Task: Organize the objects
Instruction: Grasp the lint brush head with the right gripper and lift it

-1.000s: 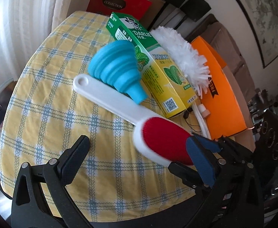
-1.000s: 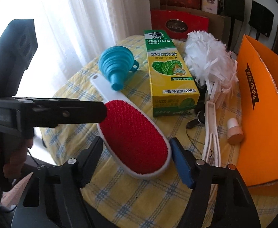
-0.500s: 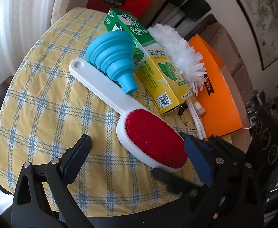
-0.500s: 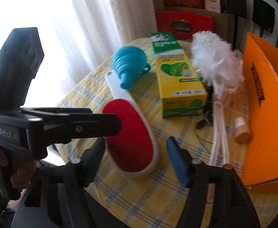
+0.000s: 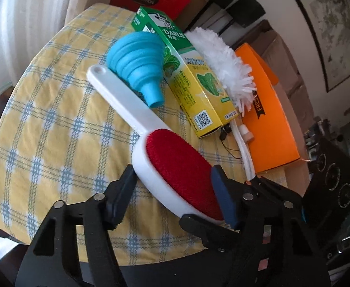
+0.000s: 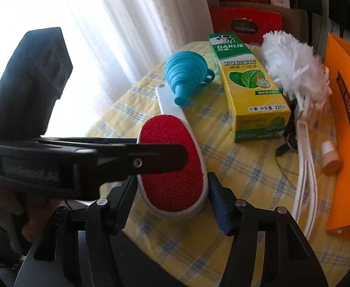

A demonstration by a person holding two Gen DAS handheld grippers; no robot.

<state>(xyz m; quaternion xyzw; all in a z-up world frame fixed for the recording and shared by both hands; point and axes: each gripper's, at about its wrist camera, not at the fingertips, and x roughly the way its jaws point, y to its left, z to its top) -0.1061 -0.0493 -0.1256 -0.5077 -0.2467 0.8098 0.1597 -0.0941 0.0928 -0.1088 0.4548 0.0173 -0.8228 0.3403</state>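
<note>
**Both claws close in on the lint brush**

Since a second ago, both grippers have narrowed around the lint brush point(image 5: 179, 174) head at the near edge of the checked tablecloth point(image 5: 55, 119). Left gripper point(image 5: 172, 184) and right gripper point(image 6: 170, 191) each pinch its white rim. Its handle runs under the blue funnel point(image 5: 139, 59), beside the toothpaste box point(image 5: 189, 76).

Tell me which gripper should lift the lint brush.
Right, probably. The right gripper squarely brackets the lint brush head, with pads against both white edges; the left gripper straddles it diagonally, contact unclear.
</note>
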